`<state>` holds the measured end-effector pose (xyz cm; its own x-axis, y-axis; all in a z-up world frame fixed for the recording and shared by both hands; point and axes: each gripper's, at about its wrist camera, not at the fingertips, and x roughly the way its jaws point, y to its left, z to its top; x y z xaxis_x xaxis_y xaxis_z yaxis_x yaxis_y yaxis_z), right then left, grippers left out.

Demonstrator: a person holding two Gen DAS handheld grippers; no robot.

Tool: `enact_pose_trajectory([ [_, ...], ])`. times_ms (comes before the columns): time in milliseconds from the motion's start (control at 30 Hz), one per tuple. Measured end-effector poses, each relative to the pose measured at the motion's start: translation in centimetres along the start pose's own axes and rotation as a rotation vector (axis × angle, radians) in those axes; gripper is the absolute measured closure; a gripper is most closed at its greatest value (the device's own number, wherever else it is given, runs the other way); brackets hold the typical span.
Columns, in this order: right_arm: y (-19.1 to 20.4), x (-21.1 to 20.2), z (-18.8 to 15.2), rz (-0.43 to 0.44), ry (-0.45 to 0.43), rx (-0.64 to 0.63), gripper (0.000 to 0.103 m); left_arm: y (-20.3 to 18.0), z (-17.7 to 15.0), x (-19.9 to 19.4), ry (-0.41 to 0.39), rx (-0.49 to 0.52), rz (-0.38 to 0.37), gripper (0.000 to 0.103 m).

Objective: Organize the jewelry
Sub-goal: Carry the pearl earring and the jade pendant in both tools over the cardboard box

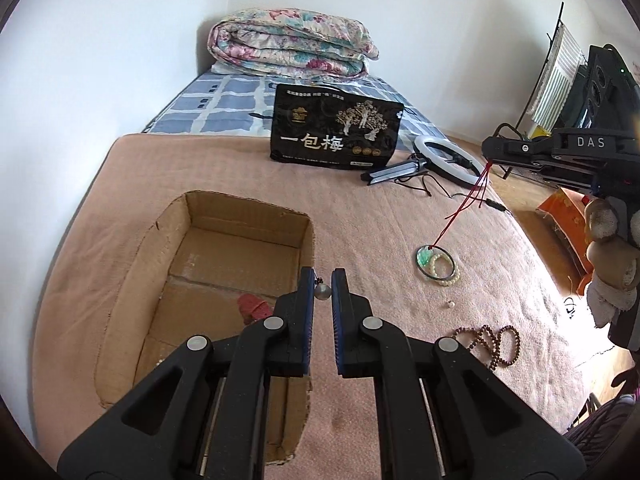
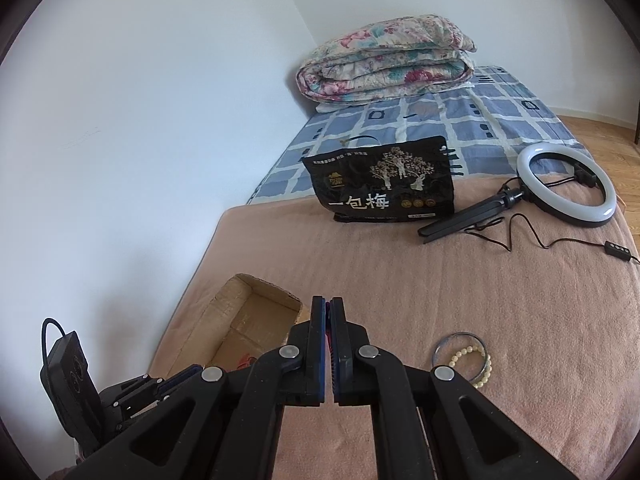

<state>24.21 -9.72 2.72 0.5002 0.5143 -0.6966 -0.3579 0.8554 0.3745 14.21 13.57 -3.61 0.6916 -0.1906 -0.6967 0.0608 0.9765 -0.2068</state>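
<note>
The left gripper (image 1: pixel 322 286) hangs over the right-hand rim of an open cardboard box (image 1: pixel 180 248) on the bed, its jaws a small way apart; a small grey bead (image 1: pixel 322 292) on a thin dark thread sits in the gap near the tips, and whether either pad touches it cannot be told. Inside the box lies a red item (image 1: pixel 253 308). The right gripper (image 2: pixel 328 312) has its jaws closed almost together on something thin and reddish; in the left wrist view, red cord (image 1: pixel 460 210) runs from its tips down to a green pendant (image 1: pixel 425 257), which rests on the pink blanket (image 1: pixel 380 220). The pendant lies on a dark bangle (image 1: pixel 436 264) beside a pale bead bracelet (image 1: pixel 443 269), to the right of the box. Nearer the camera and further right lie brown bead strands (image 1: pixel 492 340), with one loose pale bead (image 1: pixel 451 303) between the two groups. Further back a black snack bag (image 1: pixel 336 128) stands upright, a ring light (image 2: pixel 566 184) on a folded stand lies beside it, and beyond, on the blue checked sheet (image 1: pixel 228 108), sits a folded floral quilt (image 1: pixel 292 44) against the wall.
</note>
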Motion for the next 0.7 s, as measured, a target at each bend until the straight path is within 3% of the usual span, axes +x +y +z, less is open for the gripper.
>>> enact_pose_trajectory([
  [400,5.1,2.7,1.5,0.056,0.018,-0.077,0.103,5.4,-0.5,-1.4,-0.013,-0.052,0.067,0.097],
  [700,8.7,4.4,2.6,0.079,0.024,-0.134,0.103,6.8,-1.3,-1.3,-0.005,-0.077,0.069,0.097],
])
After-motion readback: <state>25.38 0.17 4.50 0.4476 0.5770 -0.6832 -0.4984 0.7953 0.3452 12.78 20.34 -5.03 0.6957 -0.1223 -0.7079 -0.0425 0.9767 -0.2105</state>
